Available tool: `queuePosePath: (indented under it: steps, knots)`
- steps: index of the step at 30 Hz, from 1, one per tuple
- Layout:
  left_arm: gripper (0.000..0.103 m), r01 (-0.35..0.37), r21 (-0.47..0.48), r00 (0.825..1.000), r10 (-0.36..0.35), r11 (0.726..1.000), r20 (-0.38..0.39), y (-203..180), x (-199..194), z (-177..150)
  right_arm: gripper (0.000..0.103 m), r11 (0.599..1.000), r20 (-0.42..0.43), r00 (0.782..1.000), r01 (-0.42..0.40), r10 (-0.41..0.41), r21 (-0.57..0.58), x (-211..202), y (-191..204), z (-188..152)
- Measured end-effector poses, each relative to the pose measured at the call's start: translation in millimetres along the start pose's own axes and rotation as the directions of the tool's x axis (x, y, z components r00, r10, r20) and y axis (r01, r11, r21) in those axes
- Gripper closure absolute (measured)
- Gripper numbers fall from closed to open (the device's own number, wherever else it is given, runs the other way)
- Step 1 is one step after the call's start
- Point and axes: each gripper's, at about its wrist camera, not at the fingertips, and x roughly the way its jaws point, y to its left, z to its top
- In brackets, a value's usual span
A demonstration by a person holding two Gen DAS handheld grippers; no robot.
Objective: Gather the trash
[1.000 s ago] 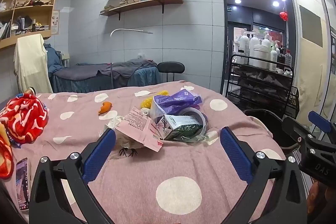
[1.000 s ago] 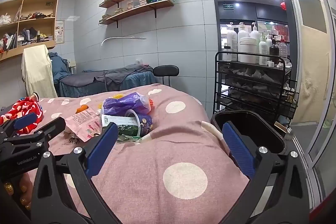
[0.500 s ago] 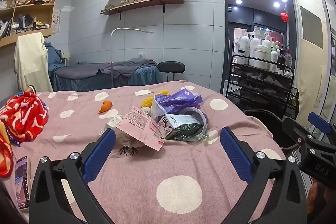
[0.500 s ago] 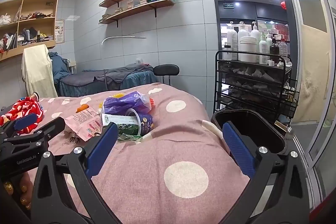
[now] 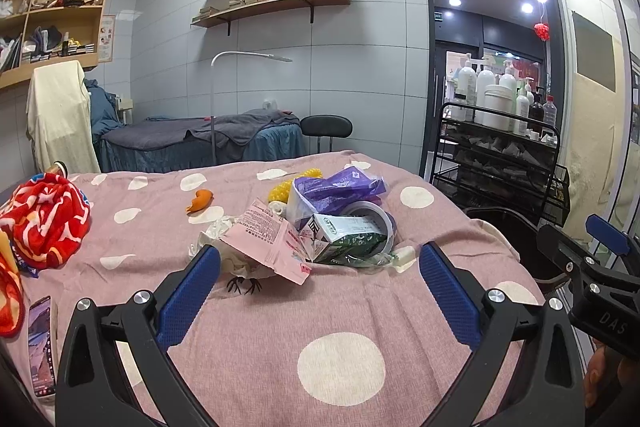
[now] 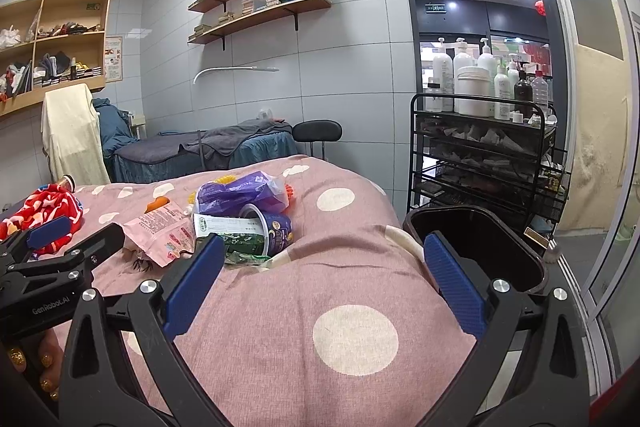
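A pile of trash lies on the pink polka-dot bed (image 5: pixel 340 367): a pink packet (image 5: pixel 266 241), a green carton (image 5: pixel 346 237), a purple bag (image 5: pixel 340 187), a cup (image 6: pixel 276 227), crumpled white tissue (image 5: pixel 212 235) and an orange scrap (image 5: pixel 200 199). My left gripper (image 5: pixel 320 283) is open and empty, just short of the pile. My right gripper (image 6: pixel 320 275) is open and empty, to the right of the pile (image 6: pixel 236 215). A black bin (image 6: pixel 476 251) stands beside the bed at the right.
A red patterned cloth (image 5: pixel 44 215) and a phone (image 5: pixel 40 347) lie at the bed's left. A black wire cart (image 6: pixel 484 163) with bottles stands behind the bin. A second bed (image 5: pixel 192 143) and a stool (image 5: pixel 326 127) are at the back.
Both grippers have barely moved; the views are nearly the same, with a slight drift toward the pile.
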Motion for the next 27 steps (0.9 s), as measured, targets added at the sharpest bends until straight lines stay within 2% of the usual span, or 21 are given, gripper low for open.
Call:
queuePosePath:
  steps: [27]
  knots:
    - [0.005, 0.003, -0.005, 1.0, -0.003, 1.0, -0.022, 1.0, 3.7, -3.8, 0.005, 1.0, -0.024, 1.0, -0.009, 0.009, 0.001, 3.2, 4.1, -2.4]
